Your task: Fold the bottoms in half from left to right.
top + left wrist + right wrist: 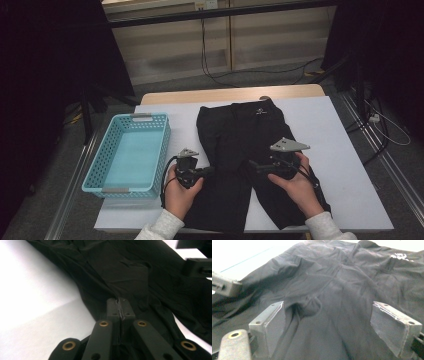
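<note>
A pair of black shorts (235, 145) lies flat on the white table cover, waistband at the far side and both legs toward me. My left gripper (210, 171) is at the left leg's outer edge. In the left gripper view its jaws (120, 307) are pressed together with a pinch of the black cloth (130, 277) between the tips. My right gripper (253, 165) hovers over the inner part of the right leg. Its pads (273, 322) stand wide apart above the shorts (342, 285), with nothing between them.
A light blue plastic basket (165, 150) sits on the left of the table, close to my left hand. The white cover (340, 150) runs bare to the right of the shorts. Beyond the table's far edge are dark furniture and cables on the floor.
</note>
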`<state>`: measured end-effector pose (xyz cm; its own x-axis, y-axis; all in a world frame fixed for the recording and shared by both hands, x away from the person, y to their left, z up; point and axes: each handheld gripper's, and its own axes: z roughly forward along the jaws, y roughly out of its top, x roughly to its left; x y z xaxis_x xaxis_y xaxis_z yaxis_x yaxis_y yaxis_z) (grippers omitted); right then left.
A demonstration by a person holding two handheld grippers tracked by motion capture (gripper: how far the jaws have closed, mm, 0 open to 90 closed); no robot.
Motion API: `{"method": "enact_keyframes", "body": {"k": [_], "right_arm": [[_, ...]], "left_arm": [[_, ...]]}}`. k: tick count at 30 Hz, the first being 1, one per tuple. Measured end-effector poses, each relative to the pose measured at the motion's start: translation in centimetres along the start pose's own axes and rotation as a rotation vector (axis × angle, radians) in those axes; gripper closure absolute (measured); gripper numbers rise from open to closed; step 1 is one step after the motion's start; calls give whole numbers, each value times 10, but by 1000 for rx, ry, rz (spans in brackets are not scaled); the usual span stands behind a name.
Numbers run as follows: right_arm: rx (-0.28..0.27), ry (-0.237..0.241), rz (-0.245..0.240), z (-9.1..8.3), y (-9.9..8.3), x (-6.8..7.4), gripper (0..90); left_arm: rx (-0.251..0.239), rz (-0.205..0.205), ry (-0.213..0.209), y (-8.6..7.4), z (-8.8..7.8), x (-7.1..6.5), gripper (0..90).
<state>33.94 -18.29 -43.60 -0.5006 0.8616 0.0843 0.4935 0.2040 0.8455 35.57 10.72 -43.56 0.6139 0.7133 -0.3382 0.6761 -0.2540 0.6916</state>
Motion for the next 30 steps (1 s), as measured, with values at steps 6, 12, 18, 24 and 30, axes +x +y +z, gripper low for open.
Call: {"method": "enact_keyframes", "body": {"k": [6,12,18,24,30], "right_arm": [[17,9,-22,19,11,5,133],[20,29,-31,37,23,13,145],[31,49,-42,52,33,25,150],[48,70,-60,66,39,38,163],[62,90,-52,76,41,44,199]], "left_arm": [[2,22,-4,-3,8,-6,892],[-8,21,-7,-4,8,-6,891],[-15,36,-5,-4,10,-7,891],[-21,39,-11,-5,12,-8,890],[-23,48,-16,-6,13,-9,890]]}}
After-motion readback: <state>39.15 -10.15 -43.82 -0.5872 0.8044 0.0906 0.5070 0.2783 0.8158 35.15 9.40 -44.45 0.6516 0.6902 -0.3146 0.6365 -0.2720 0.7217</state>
